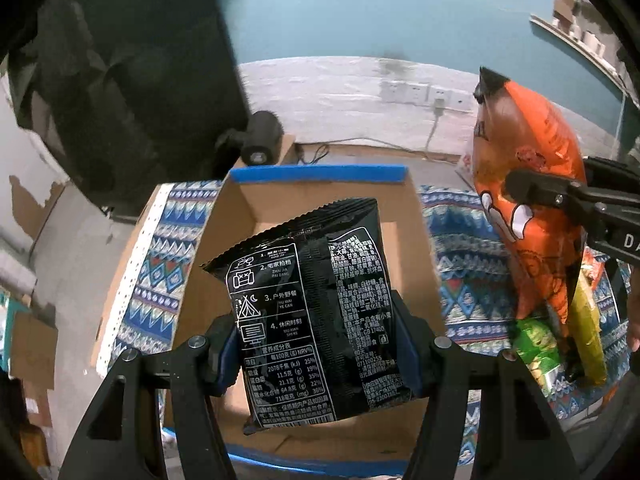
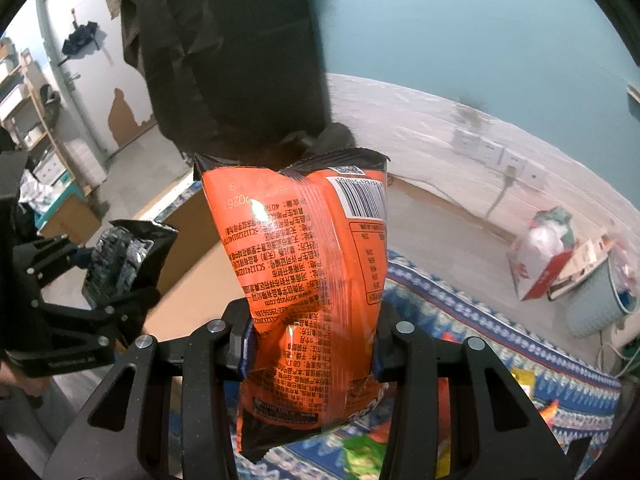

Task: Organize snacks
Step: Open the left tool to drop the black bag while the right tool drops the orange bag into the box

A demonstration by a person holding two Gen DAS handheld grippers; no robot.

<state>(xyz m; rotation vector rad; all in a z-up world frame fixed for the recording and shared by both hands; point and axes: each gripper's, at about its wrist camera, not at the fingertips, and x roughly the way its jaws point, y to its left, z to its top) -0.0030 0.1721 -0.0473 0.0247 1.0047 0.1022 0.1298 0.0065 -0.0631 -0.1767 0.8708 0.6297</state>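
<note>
Black snack packet (image 1: 316, 300) clamped in left gripper (image 1: 316, 344) above cardboard box (image 1: 240, 216); orange bag (image 2: 312, 280) pinched by right gripper (image 2: 312, 344); best lowered flat before letting go

Patterned cloth (image 1: 168, 264) on table w/ cardboard box (image 1: 320, 184), snack packs (image 1: 536, 356).

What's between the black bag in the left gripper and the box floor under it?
Nothing: in the left wrist view the black bag hangs over bare cardboard box floor.
</note>
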